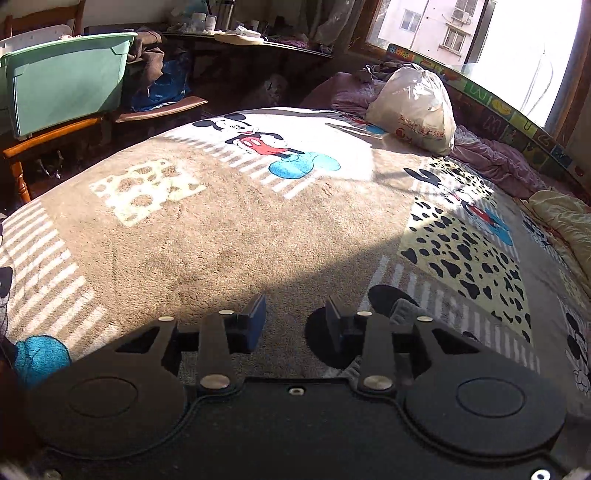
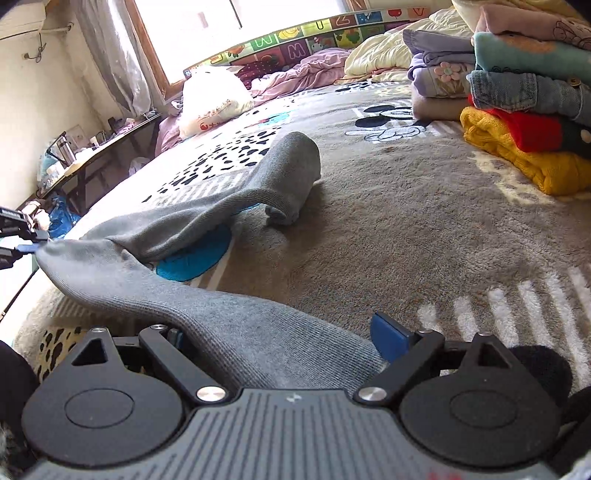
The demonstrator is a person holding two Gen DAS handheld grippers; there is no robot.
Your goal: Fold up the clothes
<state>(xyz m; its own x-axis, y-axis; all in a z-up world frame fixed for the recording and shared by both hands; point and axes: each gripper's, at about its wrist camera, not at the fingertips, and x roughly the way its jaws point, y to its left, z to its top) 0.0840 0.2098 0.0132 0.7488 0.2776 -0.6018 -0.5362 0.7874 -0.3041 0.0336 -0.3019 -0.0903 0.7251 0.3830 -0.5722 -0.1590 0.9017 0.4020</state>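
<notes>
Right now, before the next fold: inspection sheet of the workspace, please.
Surface: cartoon-mouse blanket on the bed, part sun, part shadow.
Job's things: grey garment stretched out unfolded, far end rolled over; folded stack at the right.
Clutter: white plastic bag; crumpled purple bedding.
Grippers: left gripper open, nothing between the jaws; right gripper open wide, grey garment lying between the jaws, apparently unclamped.
Cables: none on the bed; one wire on the wall.
Surroundings: green bin on a wooden chair; window; cluttered desk.
</notes>
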